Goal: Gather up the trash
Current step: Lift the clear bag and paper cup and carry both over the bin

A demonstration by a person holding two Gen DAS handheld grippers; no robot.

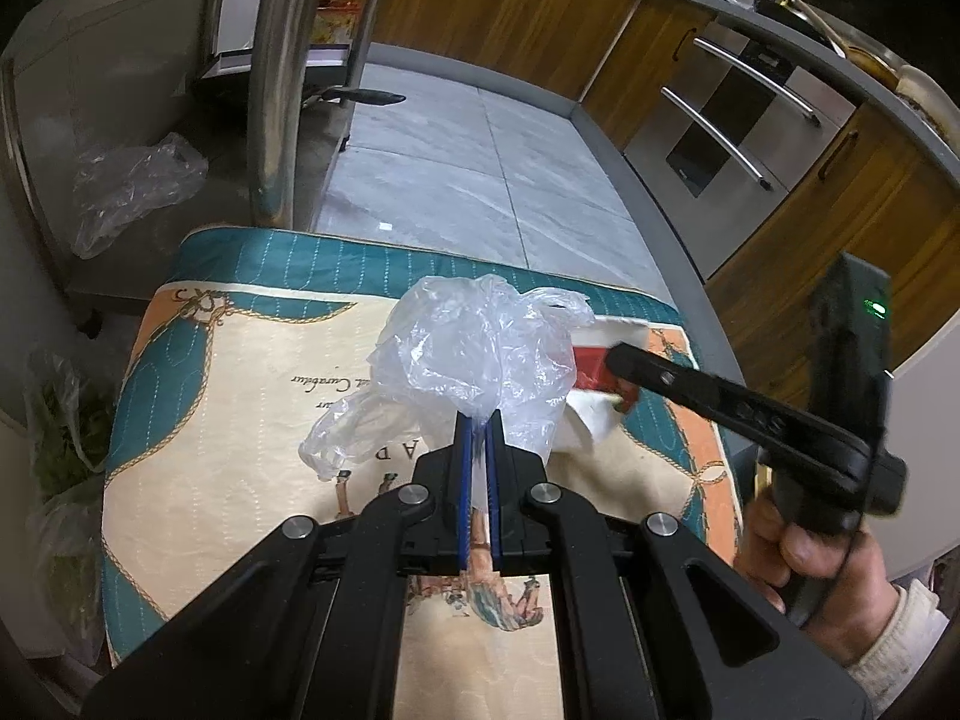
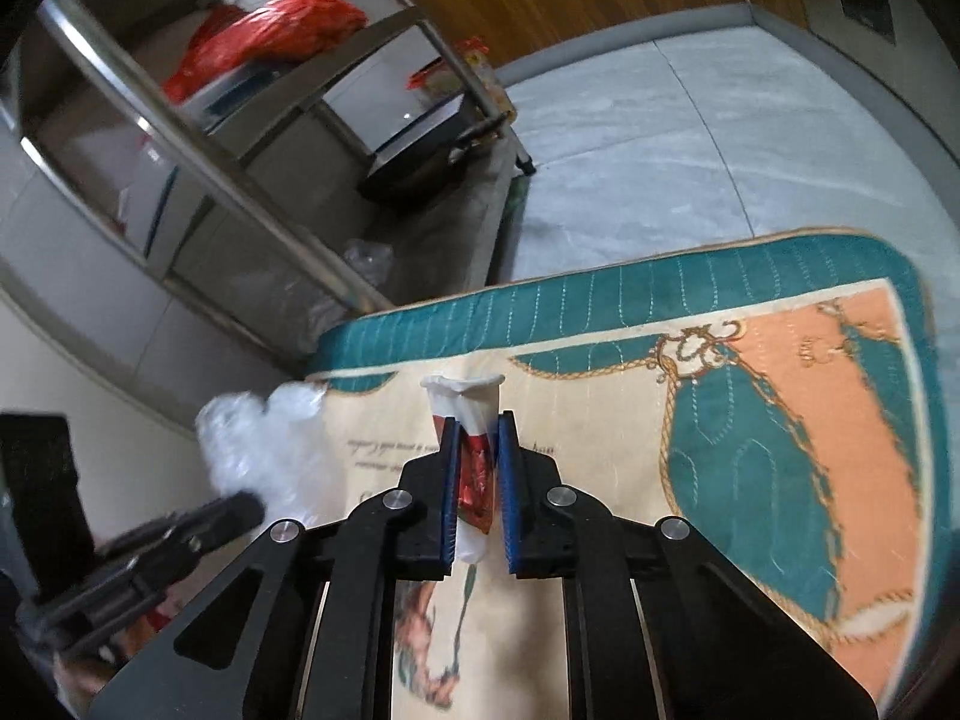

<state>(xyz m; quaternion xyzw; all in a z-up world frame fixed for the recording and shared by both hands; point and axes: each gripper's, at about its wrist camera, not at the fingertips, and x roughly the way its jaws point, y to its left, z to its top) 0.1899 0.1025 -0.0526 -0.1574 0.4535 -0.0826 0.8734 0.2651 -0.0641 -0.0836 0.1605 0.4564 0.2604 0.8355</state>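
A crumpled clear plastic bag [image 1: 468,348] hangs over a quilted mat [image 1: 240,420] with a teal border, and my left gripper [image 1: 478,417] is shut on its lower edge. Just right of the bag, my right gripper [image 1: 621,372] comes in from the side, held by a hand [image 1: 810,558]. In the right wrist view, this right gripper [image 2: 477,426] is shut on a crushed white and red paper cup [image 2: 465,402], whose rim sticks out past the blue pads [image 2: 450,480]. The bag [image 2: 258,450] and left gripper [image 2: 240,510] show blurred at the left there.
Metal frame legs [image 1: 276,90] stand beyond the mat, with another clear bag [image 1: 132,192] under them. A bag of greens [image 1: 60,438] lies at the left. Grey tiled floor [image 1: 480,180] runs to wooden cabinets [image 1: 510,0] and an oven [image 1: 738,120]. A red bag [image 2: 270,30] sits on a shelf.
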